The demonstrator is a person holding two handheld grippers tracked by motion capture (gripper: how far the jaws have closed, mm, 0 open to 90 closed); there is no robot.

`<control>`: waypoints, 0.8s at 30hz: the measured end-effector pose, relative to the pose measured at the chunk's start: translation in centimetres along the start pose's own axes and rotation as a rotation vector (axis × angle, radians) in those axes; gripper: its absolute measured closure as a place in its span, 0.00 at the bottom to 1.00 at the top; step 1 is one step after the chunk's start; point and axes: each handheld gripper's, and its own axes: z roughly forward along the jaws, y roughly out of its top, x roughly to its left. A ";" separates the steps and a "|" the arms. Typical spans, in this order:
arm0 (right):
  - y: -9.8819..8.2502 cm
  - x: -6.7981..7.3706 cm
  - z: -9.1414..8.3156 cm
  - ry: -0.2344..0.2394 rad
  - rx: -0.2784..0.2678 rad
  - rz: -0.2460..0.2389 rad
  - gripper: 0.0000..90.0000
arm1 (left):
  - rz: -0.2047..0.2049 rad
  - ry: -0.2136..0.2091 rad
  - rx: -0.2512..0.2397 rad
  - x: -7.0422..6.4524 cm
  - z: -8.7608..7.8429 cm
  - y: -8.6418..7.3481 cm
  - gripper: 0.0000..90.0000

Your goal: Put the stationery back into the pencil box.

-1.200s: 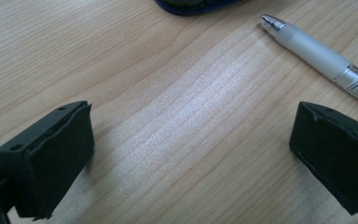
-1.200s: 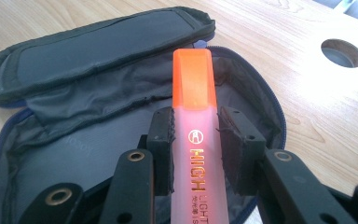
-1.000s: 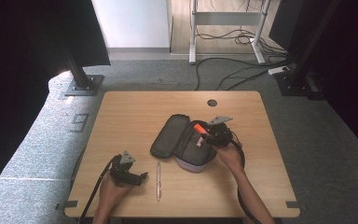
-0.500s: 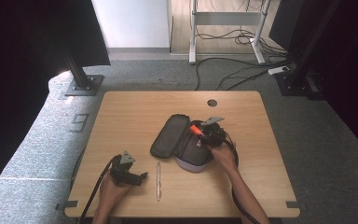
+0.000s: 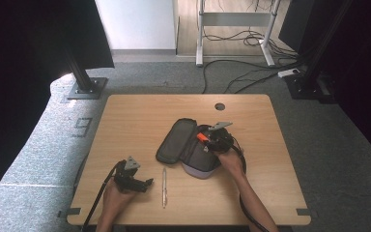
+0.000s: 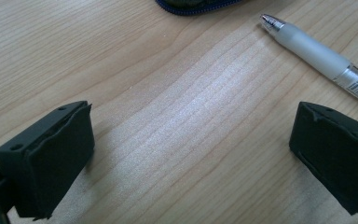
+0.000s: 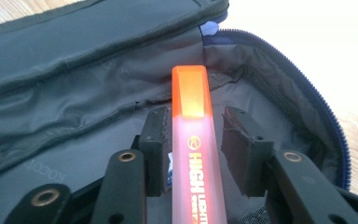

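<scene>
The orange highlighter (image 7: 196, 154) lies between the right gripper's (image 7: 199, 140) jaws, tip forward, inside the open pencil case (image 7: 74, 116). The jaws have just been opening: the left pad touches the barrel, the right pad stands off it, so the hold is released. Judged light, rigid and smooth; best gripped mid-barrel. Barrel print reads "HIGH LIGHT". The left gripper (image 6: 191, 154) rests on the table (image 6: 168, 93), jaws wide apart and empty, a pen (image 6: 317, 56) lying just beyond its right jaw.
</scene>
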 end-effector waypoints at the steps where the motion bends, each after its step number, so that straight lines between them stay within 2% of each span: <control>1: 0.1 0.0 -0.1 -0.001 -0.004 -0.005 0.65 | -0.001 0.000 0.000 0.0 0.0 0.0 0.00; 6: 0.2 0.1 -0.6 0.007 -0.008 -0.004 0.60 | -0.001 0.001 0.000 0.0 0.0 0.0 0.00; 14: 0.2 0.1 -1.4 0.017 0.002 -0.004 0.45 | -0.001 0.000 0.000 0.0 0.0 0.0 0.00; 24: 0.3 0.1 -2.9 0.036 -0.017 0.000 0.32 | 0.000 0.000 0.000 0.0 0.0 0.0 0.00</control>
